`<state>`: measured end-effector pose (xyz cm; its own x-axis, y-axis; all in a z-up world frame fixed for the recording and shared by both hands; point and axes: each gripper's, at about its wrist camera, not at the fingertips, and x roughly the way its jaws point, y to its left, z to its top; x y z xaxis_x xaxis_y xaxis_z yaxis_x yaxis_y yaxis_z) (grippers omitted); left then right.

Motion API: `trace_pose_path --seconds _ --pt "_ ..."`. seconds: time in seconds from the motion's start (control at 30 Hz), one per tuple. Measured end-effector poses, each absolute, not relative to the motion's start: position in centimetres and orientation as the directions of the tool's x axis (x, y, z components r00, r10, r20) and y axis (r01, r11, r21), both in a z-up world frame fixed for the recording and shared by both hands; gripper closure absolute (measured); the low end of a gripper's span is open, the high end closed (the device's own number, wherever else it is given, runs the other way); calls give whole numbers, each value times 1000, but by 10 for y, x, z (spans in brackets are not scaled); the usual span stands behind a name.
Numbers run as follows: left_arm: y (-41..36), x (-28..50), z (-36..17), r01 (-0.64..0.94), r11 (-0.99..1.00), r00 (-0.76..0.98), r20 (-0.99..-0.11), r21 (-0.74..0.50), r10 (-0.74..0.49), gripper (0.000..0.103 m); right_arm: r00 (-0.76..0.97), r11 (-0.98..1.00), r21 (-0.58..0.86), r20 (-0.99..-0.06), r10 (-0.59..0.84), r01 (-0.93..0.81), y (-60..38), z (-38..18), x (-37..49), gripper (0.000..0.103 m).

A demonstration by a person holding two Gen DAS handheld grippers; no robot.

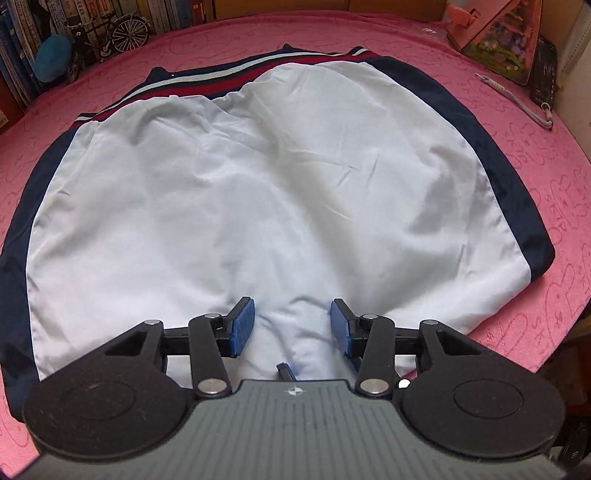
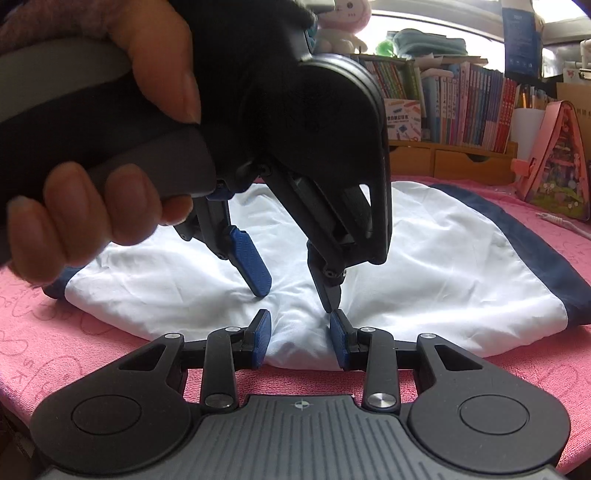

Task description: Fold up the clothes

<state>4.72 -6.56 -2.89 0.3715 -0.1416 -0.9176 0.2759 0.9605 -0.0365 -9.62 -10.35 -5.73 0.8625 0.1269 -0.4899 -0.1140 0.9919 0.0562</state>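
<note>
A white garment [image 1: 280,177] with navy side panels and a red-and-white striped band at its far edge lies spread on the pink cloth [image 1: 535,177]. My left gripper [image 1: 291,321] is open, its blue pads [image 1: 243,325] on either side of a raised ridge of white fabric at the near hem. In the right wrist view, a hand [image 2: 92,221] holds the left gripper [image 2: 297,299] pointing down onto the garment [image 2: 443,266]. My right gripper [image 2: 300,338] is open at the same hem, facing the left one, with white fabric between its pads.
Bookshelves run along the back, with a model bicycle [image 1: 110,37] and a plush toy [image 2: 343,26]. A pink house-shaped toy [image 1: 506,37] and a white cord [image 1: 517,99] lie at the far right. Wooden drawers [image 2: 443,162] stand behind the pink cloth [image 2: 74,350].
</note>
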Motion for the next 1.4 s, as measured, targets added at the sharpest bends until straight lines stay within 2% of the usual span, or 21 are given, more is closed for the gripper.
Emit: trace_pose_path --seconds 0.27,0.4,0.73,0.83,0.97,1.2,1.4 --pt "-74 72 -32 235 972 448 -889 14 -95 59 863 992 56 -489 125 -112 -105 -58 -96 67" --pt "-72 102 -33 185 983 483 -872 12 -80 66 865 992 53 -486 123 -111 -104 -59 -96 67" --pt "-57 193 -35 -17 993 545 -834 -114 -86 68 867 992 51 -483 125 -114 -103 -59 -100 67" --pt "-60 198 -31 -22 995 541 -838 -96 -69 68 868 992 50 -481 125 -115 -103 -59 -101 67" --pt "-59 183 -23 -16 995 534 -842 -102 -78 70 869 991 44 -477 131 -125 -103 -60 -104 67" --pt "-61 94 -4 183 979 502 -849 -85 -167 70 869 991 46 -476 134 -127 -103 -60 -104 67" --pt "-59 50 -23 217 970 385 -904 -108 -187 70 868 991 47 -478 134 -127 -103 -59 -102 67"
